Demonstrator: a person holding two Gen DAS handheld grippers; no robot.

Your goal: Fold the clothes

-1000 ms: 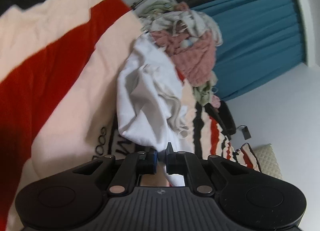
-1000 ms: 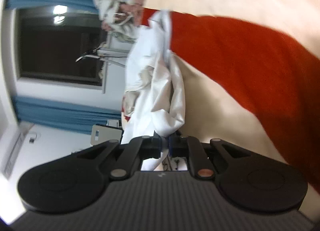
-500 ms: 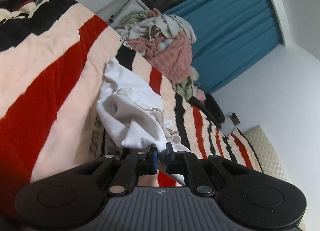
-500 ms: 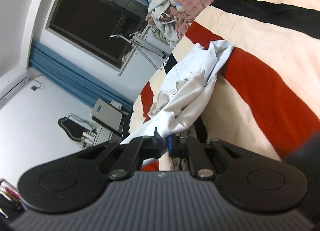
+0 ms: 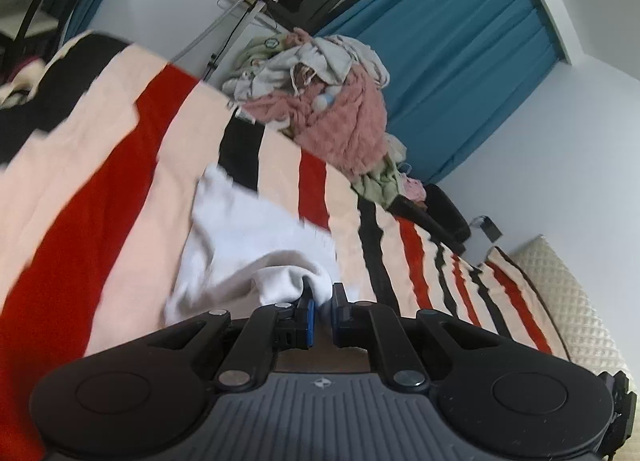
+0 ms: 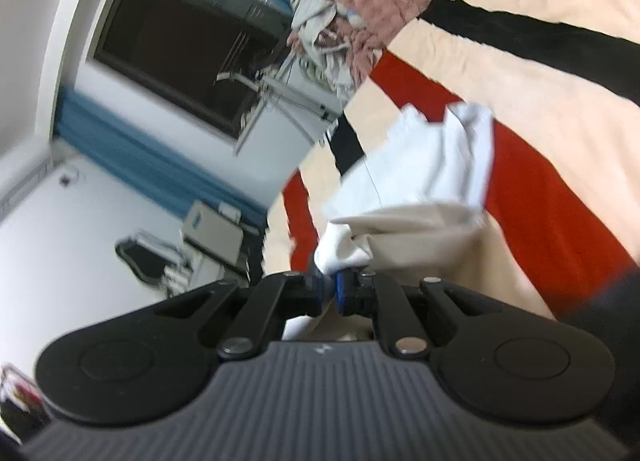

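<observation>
The left gripper point(image 5: 323, 311) is clamped on a bunched edge of the white garment point(image 5: 244, 237), which pokes up between its blue-padded fingers point(image 5: 309, 315) and spreads away toward 11 o'clock across the striped blanket point(image 5: 100, 165). The right gripper point(image 6: 331, 288) is likewise pinched tight on a corner of the same white garment point(image 6: 424, 181), the cloth rising out of its narrow gap and fanning toward 1 o'clock, partly lifted and blurred. From the left wrist, the blanket's red, black and cream bands run up toward 12 o'clock to a heap of clothes point(image 5: 332, 101), pink and grey, piled at its far end. Behind that heap hangs a blue curtain point(image 5: 460, 61), and at 4 o'clock a quilted cream pillow point(image 5: 560, 301) lies at the blanket's edge; neither the pillow nor the black chair point(image 5: 444, 213) near 3 o'clock appears from the right wrist. The right wrist sees the same heap of clothes point(image 6: 360, 9) at 12 o'clock, and alone shows a dark window point(image 6: 180, 41) at 10 o'clock with ceiling lights reflected in it, plus a grey box-like device point(image 6: 212, 237) at 9 o'clock beside the bed.
</observation>
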